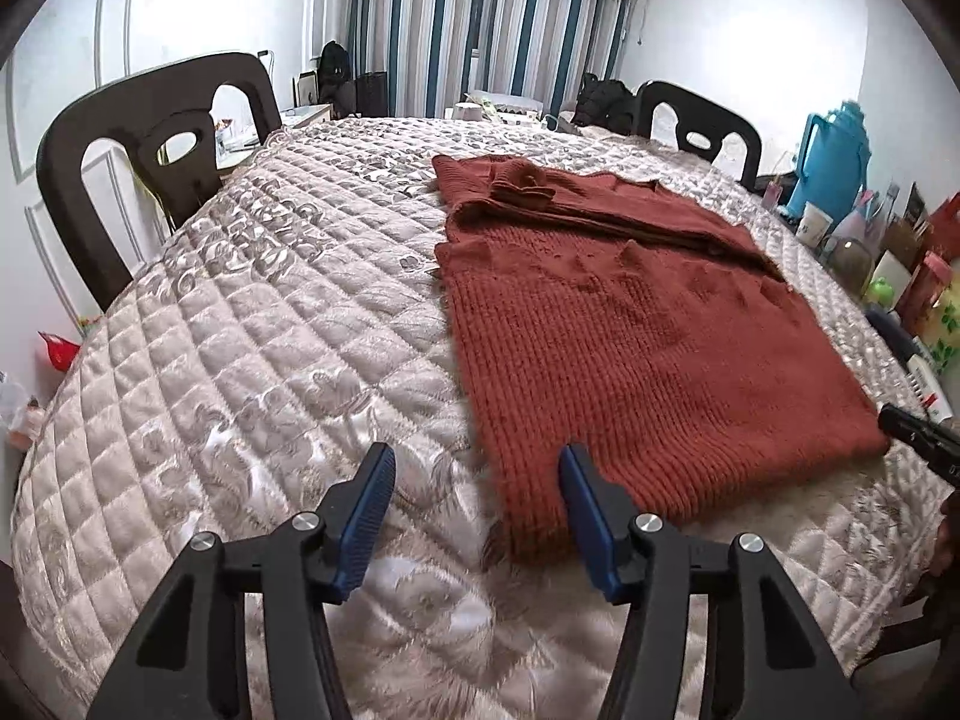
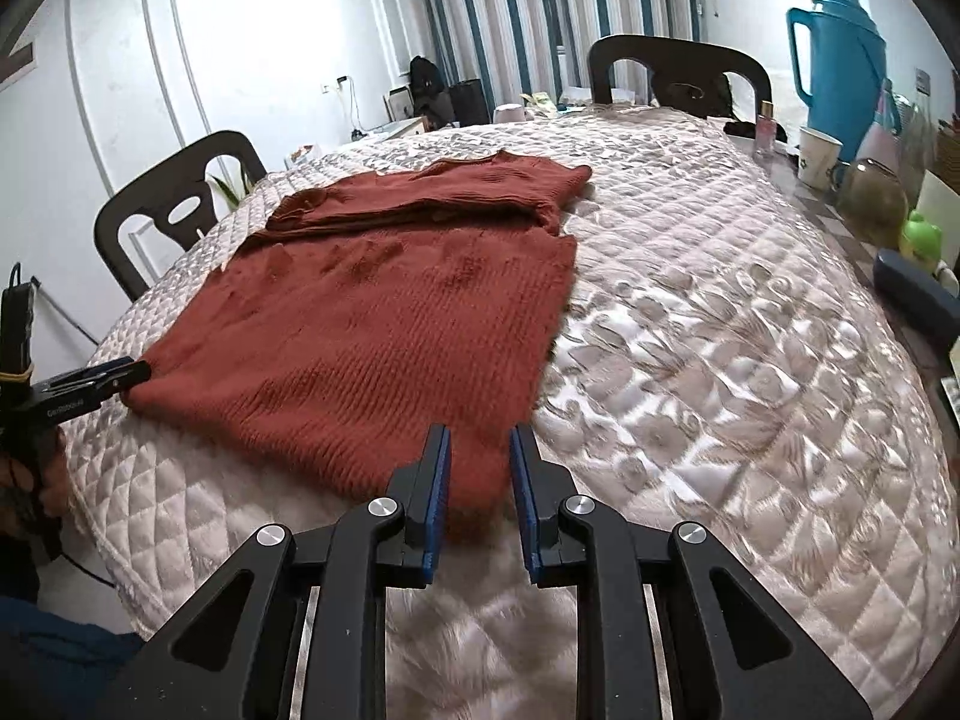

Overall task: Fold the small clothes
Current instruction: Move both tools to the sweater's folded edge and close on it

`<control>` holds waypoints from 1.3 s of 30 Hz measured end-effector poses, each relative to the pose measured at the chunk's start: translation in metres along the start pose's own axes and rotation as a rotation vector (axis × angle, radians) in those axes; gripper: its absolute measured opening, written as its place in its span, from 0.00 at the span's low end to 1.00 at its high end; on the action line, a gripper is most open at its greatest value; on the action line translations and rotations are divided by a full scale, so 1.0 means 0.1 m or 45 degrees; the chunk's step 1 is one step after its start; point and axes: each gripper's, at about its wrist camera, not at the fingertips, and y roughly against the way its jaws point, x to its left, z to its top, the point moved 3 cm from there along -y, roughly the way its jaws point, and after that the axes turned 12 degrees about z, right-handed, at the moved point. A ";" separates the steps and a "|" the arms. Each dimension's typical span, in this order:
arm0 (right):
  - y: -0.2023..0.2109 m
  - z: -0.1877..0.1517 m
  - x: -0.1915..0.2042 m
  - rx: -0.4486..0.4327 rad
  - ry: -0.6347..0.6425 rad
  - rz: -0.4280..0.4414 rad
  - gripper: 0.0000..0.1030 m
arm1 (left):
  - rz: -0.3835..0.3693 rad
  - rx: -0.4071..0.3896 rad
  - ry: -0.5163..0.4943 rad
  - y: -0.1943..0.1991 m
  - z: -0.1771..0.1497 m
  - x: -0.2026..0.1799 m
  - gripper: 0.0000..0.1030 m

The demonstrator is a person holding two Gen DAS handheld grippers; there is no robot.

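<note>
Left hand-held gripper [image 1: 477, 495] jaws apart, sweater [image 1: 630, 324] near-left corner between the pads, not pinched; right hand-held gripper [image 2: 478, 462] jaws narrow but apart, near-right corner between them, can't tell if they touch it. Sweater lies flat on quilted counter [image 1: 252, 360], sleeves folded across the far collar end. Chairs [image 1: 150, 138] beyond, blue flask [image 2: 840, 54] at right edge
</note>
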 end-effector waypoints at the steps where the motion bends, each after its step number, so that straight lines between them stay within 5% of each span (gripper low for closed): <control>1: 0.04 -0.02 0.00 -0.006 -0.011 0.024 0.20 | -0.023 -0.003 0.003 0.03 -0.01 0.00 0.58; 6: 0.05 -0.09 0.02 0.007 -0.006 0.098 0.26 | -0.141 0.018 -0.033 0.02 -0.05 -0.12 0.58; 17: -0.10 -0.12 0.03 0.070 0.024 0.165 0.31 | -0.162 0.012 -0.059 -0.04 -0.09 -0.22 0.53; 22: -0.14 -0.10 0.08 0.069 0.045 0.174 0.17 | -0.183 -0.006 -0.071 -0.01 -0.09 -0.32 0.27; 26: -0.16 -0.05 0.11 0.060 0.060 0.194 0.11 | -0.235 0.002 -0.028 0.00 -0.05 -0.28 0.17; 32: 0.03 0.03 0.12 -0.005 0.039 0.252 0.10 | -0.299 -0.041 0.049 0.19 0.05 -0.08 0.15; 39: 0.29 -0.08 0.24 0.011 0.024 0.327 0.10 | -0.344 0.030 0.092 0.36 -0.14 0.09 0.15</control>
